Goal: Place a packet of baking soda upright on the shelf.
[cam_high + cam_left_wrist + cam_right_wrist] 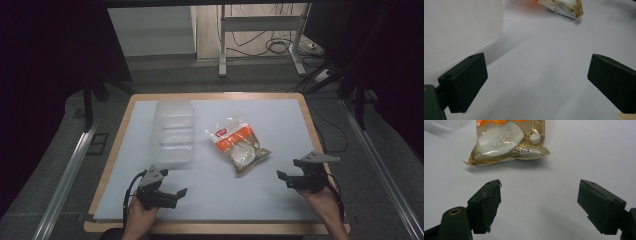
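Observation:
A clear plastic container [173, 131] stands on the white mat, left of centre. To its right lies a transparent snack bag [238, 145] with an orange label and a pale round piece inside. My left gripper [179, 196] is near the front left, open with nothing between its jaws, and points right. In the left gripper view, the left gripper [536, 62] has the container wall [461, 27] close on its left and the bag's corner [564, 7] far ahead. My right gripper [287, 169] is open at the front right. In the right gripper view, the right gripper [539, 183] faces the bag [506, 140] a short way off.
The white mat [260, 200] covers a wooden table [215, 95] whose rim shows all round. Metal rails [65, 175] run along both sides on the floor. A desk frame [260, 30] and cables stand beyond the far edge.

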